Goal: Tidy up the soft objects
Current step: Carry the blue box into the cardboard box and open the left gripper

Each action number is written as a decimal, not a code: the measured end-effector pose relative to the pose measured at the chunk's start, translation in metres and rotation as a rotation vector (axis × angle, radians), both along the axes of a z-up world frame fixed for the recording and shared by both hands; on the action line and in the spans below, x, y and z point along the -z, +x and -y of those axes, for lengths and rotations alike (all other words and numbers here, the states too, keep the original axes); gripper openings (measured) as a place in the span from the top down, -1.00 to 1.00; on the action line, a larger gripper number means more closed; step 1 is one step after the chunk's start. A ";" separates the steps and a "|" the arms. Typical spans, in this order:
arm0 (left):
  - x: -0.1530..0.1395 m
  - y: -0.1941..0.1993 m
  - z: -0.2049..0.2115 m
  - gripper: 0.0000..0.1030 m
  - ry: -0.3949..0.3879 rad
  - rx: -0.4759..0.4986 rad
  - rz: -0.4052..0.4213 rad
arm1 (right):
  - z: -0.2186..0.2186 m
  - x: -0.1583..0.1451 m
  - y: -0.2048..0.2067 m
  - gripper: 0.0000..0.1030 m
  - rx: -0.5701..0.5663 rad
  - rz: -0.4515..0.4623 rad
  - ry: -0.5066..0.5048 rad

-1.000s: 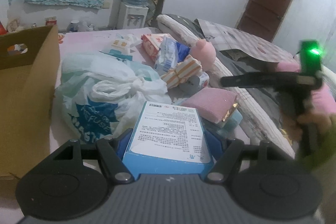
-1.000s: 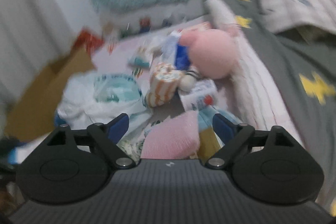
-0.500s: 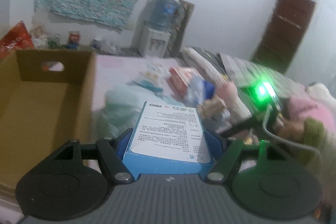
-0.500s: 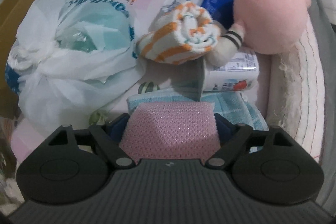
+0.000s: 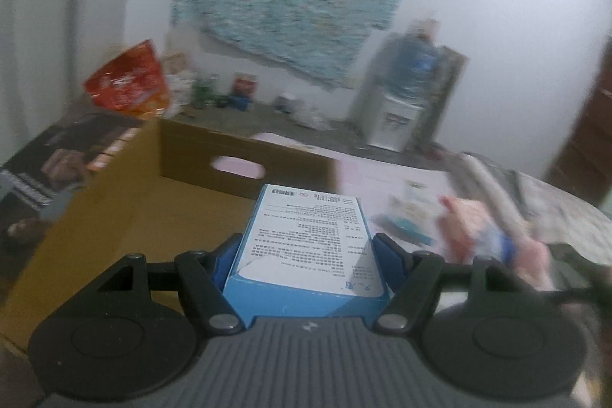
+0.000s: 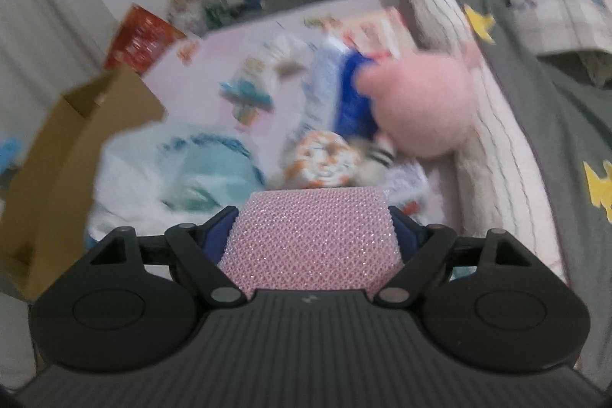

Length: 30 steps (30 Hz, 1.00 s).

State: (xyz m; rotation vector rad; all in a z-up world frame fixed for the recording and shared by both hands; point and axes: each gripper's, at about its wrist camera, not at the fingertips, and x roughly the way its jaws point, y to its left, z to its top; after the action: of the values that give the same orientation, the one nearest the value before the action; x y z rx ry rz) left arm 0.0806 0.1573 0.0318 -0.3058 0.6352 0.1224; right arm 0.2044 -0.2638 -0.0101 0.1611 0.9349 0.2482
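Note:
My left gripper [image 5: 306, 255] is shut on a blue and white printed pack [image 5: 306, 236] and holds it above the open cardboard box [image 5: 126, 201], whose inside looks bare. My right gripper [image 6: 315, 236] is shut on a pink sparkly sponge [image 6: 311, 239], lifted over the pile on the bed. Below it lie a white plastic bag [image 6: 168, 174], an orange striped rolled towel [image 6: 323, 159], a pink plush toy [image 6: 420, 109] and a blue and white pack [image 6: 344, 102]. The cardboard box [image 6: 69, 155] shows at the left in the right wrist view.
A red snack bag [image 5: 126, 83] stands behind the box. A water dispenser [image 5: 409, 98] stands by the wall. A rolled white blanket [image 6: 493, 140] and grey bedding [image 6: 554, 102] lie to the right. Small packets [image 6: 248, 90] lie on the pink sheet.
My left gripper has swung left with the pack, from the pile to over the box. My right gripper closed on the pink sponge and lifted it off the bed.

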 end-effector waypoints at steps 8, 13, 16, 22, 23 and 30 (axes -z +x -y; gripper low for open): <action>0.020 0.069 -0.056 -0.43 0.056 -0.096 -0.108 | -0.091 -0.043 0.036 -0.58 -0.194 0.055 0.184; 0.045 0.114 -0.086 -0.43 0.088 -0.116 -0.185 | -0.173 -0.046 0.071 -0.59 -0.335 0.045 0.228; 0.063 0.141 -0.099 -0.43 0.128 -0.119 -0.232 | -0.211 -0.041 0.087 -0.59 -0.395 0.023 0.248; 0.091 0.176 -0.115 -0.43 0.181 -0.112 -0.283 | -0.253 -0.028 0.099 -0.59 -0.459 -0.031 0.266; 0.096 0.182 -0.116 -0.43 0.200 -0.111 -0.291 | -0.255 -0.026 0.100 -0.59 -0.464 -0.037 0.264; 0.117 0.193 -0.112 -0.63 0.309 -0.107 -0.373 | -0.251 -0.012 0.089 -0.60 -0.453 -0.060 0.239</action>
State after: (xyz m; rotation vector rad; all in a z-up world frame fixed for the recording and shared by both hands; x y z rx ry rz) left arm 0.2736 0.2693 -0.0849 -0.0156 0.9561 0.3825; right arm 0.2936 -0.0131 0.0023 0.1762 0.9932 0.7785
